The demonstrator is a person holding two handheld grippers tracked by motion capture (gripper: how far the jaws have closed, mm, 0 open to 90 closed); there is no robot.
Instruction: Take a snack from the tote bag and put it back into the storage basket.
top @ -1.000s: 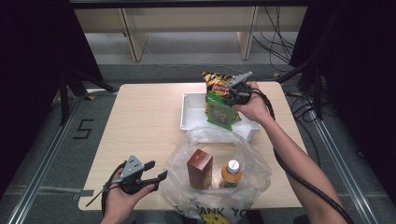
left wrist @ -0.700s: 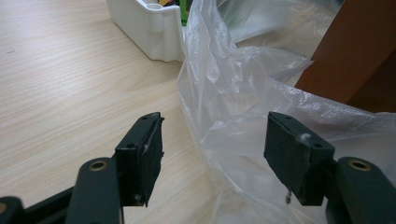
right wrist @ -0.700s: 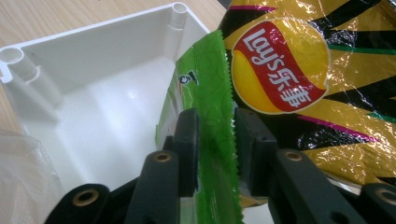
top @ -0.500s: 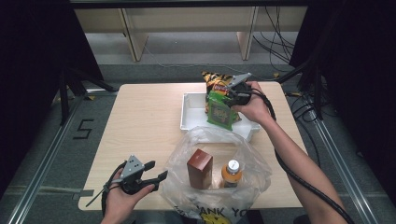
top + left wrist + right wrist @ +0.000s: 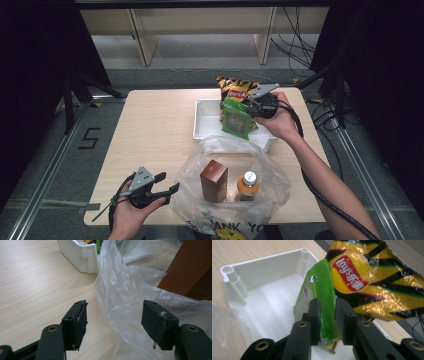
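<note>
The high view looks forward and down over the whole table (image 5: 150,130). Each gripper view sits close behind its jaws; all three share the white tray (image 5: 205,122).

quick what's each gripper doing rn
Left gripper: open, jaws either side of the plastic bag's edge.
Right gripper: shut on the green packet.

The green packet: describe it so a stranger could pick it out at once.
Start at the white tray on the far half of the wooden table, behind the clear plastic bag. At the tray's right side, the right gripper pinches the green packet by its top edge and holds it upright. It is the small plain green one; the packet beside it, the crisp bag, is yellow with black stripes and a red logo.
</note>
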